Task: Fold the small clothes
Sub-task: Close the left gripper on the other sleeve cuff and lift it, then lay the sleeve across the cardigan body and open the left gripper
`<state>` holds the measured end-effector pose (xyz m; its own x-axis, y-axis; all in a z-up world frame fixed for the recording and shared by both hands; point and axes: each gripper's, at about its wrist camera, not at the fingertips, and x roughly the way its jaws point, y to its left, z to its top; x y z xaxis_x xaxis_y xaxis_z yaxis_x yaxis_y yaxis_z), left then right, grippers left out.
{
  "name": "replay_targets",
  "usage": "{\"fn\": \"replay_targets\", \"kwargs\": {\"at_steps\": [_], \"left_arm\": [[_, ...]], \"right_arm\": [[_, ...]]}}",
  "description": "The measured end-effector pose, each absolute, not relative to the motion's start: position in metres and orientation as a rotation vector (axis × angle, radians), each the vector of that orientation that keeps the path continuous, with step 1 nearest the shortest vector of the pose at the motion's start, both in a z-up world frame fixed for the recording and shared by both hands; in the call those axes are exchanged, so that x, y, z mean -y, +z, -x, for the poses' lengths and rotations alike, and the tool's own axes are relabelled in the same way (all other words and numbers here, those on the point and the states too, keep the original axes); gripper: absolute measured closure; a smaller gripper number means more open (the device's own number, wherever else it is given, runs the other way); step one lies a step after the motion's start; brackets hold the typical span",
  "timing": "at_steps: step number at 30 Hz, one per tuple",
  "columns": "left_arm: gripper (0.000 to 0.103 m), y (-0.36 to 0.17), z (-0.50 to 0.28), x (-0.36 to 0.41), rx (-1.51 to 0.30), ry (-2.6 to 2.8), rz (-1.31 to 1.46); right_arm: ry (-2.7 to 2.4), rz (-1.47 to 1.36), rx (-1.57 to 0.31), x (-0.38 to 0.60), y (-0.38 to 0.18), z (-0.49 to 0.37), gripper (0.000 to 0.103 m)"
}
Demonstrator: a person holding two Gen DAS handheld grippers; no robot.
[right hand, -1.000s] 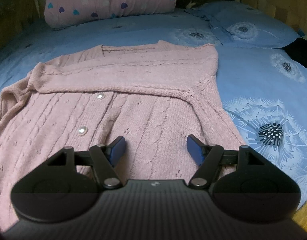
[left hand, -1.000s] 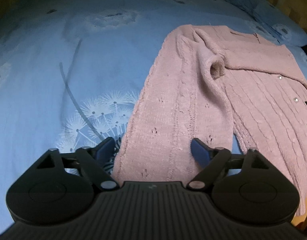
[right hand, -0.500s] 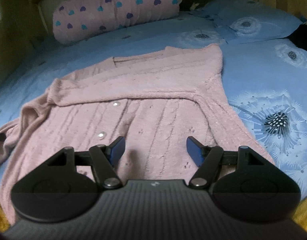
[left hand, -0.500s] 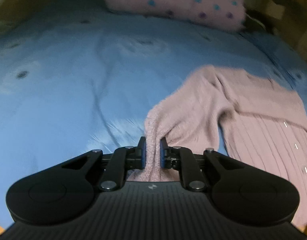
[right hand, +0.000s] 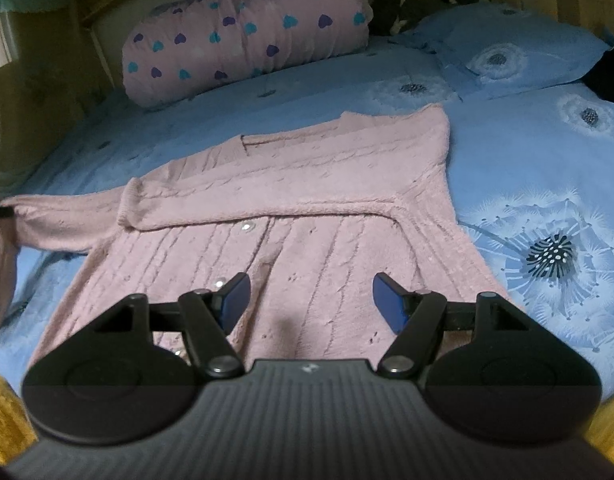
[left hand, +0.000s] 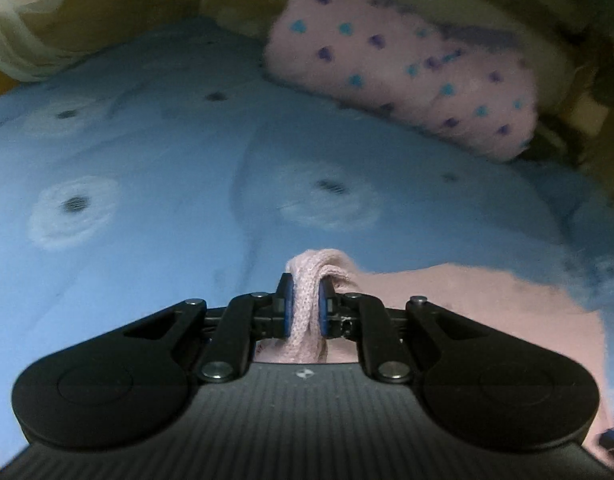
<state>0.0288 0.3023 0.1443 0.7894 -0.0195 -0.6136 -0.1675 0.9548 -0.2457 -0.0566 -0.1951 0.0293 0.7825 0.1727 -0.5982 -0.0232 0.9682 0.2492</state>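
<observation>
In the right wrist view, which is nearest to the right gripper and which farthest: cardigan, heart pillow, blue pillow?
From the right gripper:
1. Cardigan, directly under the fingers.
2. Blue pillow, far right.
3. Heart pillow, far left; too close to the blue pillow to rank firmly.

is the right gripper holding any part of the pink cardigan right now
No, the right gripper has its jaws wide apart above the pink cardigan, with nothing between them.

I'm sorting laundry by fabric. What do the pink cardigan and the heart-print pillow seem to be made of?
Pink cardigan: soft, fuzzy knit yarn, matte, with cable ribs and shiny buttons; fibre unclear. Heart-print pillow: probably plush fleece, judging by its fuzzy matte surface and soft creases.
</observation>
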Motion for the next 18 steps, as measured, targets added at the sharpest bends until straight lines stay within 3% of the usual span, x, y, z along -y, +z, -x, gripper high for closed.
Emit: {"fn": "replay_targets", "kwargs": {"at_steps": [10, 18], "left_arm": [[0.089, 0.195, -0.037, -0.200, -0.581, -0.179, 0.310], [0.088, 0.172, -0.075, -0.113, -0.649, -0.247, 0.271]], "right_arm": [[0.137, -0.247, -0.636, 0.203, 0.027, 0.059, 0.034], [0.162, -0.286, -0.620, 0.212, 0.025, 0.063, 0.034]]}}
